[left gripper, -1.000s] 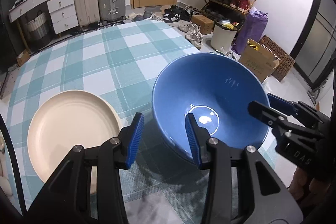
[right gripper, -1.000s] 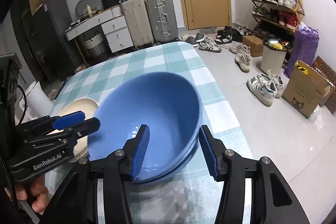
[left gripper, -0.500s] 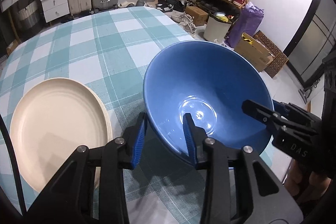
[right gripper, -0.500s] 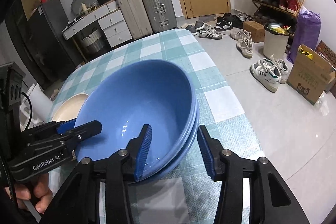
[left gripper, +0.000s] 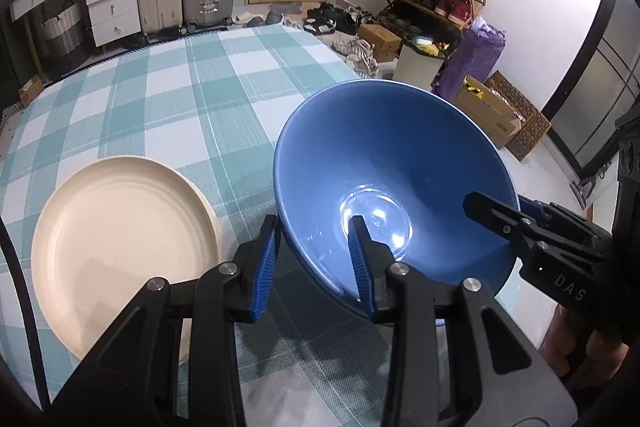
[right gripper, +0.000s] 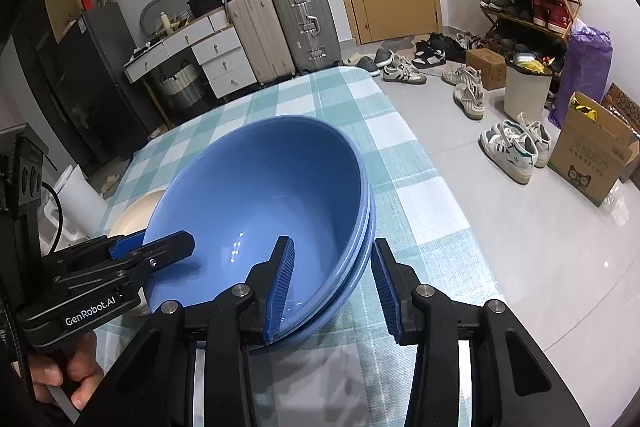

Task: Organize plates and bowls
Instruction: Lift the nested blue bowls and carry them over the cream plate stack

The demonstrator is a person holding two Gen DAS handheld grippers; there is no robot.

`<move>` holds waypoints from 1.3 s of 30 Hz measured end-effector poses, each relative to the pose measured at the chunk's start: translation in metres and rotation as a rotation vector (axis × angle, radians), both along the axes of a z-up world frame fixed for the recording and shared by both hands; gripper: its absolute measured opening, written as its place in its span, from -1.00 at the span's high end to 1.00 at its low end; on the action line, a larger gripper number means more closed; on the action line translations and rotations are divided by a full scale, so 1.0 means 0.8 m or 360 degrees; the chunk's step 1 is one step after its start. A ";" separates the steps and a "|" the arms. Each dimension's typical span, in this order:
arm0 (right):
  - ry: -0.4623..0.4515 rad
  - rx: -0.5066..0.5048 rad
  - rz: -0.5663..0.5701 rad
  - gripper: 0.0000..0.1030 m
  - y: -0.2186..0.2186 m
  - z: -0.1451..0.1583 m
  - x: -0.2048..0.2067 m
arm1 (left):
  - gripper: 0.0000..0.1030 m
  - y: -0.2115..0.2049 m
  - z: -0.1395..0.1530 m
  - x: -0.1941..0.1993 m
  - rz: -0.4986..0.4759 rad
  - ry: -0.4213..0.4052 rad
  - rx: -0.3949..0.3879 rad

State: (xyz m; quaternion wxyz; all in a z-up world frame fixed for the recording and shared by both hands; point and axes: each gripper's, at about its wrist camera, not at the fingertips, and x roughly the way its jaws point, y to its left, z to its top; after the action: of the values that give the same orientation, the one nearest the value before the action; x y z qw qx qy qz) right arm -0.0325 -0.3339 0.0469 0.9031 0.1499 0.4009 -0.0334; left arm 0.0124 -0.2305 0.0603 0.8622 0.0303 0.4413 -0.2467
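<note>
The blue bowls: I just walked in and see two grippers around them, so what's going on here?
A person is tidying dishes with a handheld gripper in each hand. Both grippers straddle the rim of the blue bowls, which the right wrist view shows as a nested stack tipped on the checked tablecloth. The left gripper has one finger inside and one outside the near rim; the right gripper does likewise on the other side. Neither visibly pinches yet. A cream plate lies beside the bowls.

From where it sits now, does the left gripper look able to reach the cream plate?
Probably yes. The left gripper straddles the blue bowl's near rim, open, and the cream plate lies just beside it on the table with nothing between.
</note>
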 end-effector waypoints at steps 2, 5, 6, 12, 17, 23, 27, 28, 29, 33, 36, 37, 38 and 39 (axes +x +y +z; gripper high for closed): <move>-0.0019 0.0002 0.0008 0.22 0.003 0.007 0.000 | 0.38 0.007 0.010 -0.003 0.0015 -0.0028 -0.0015; -0.0041 0.0004 0.0026 0.22 0.008 0.018 0.002 | 0.38 0.017 0.023 -0.005 0.0043 -0.0067 -0.0035; -0.0049 0.0004 0.0032 0.22 0.010 0.021 0.003 | 0.38 0.021 0.027 -0.006 0.0055 -0.0077 -0.0046; -0.0095 0.0001 0.0091 0.22 0.027 0.044 0.011 | 0.38 0.046 0.058 -0.016 0.0127 -0.0150 -0.0095; -0.0139 0.0006 0.0141 0.22 0.043 0.064 0.020 | 0.38 0.068 0.084 -0.025 0.0204 -0.0206 -0.0110; -0.0174 -0.0011 0.0224 0.22 0.071 0.085 0.038 | 0.38 0.104 0.107 -0.031 0.0301 -0.0247 -0.0142; -0.0192 -0.0007 0.0282 0.22 0.091 0.092 0.050 | 0.38 0.131 0.121 -0.035 0.0377 -0.0274 -0.0151; -0.0193 -0.0007 0.0299 0.22 0.097 0.094 0.055 | 0.38 0.137 0.124 -0.035 0.0395 -0.0281 -0.0150; -0.0196 -0.0005 0.0318 0.22 0.104 0.095 0.059 | 0.38 0.145 0.127 -0.036 0.0421 -0.0289 -0.0148; -0.0210 0.0008 0.0381 0.22 0.123 0.098 0.073 | 0.38 0.172 0.134 -0.037 0.0496 -0.0306 -0.0137; -0.0212 0.0016 0.0428 0.22 0.140 0.098 0.085 | 0.38 0.193 0.138 -0.037 0.0550 -0.0311 -0.0130; -0.0209 0.0018 0.0448 0.22 0.147 0.098 0.090 | 0.38 0.197 0.139 -0.036 0.0564 -0.0311 -0.0129; -0.0209 0.0023 0.0459 0.22 0.152 0.097 0.093 | 0.38 0.203 0.139 -0.035 0.0580 -0.0310 -0.0129; -0.0206 0.0026 0.0470 0.22 0.155 0.096 0.097 | 0.38 0.210 0.139 -0.034 0.0596 -0.0308 -0.0127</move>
State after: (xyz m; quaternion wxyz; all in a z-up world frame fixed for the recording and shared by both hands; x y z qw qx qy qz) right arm 0.0447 -0.2097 0.1239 0.9209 0.0983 0.3598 0.1128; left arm -0.0146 -0.0626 0.1713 0.9319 -0.0629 0.3442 -0.0954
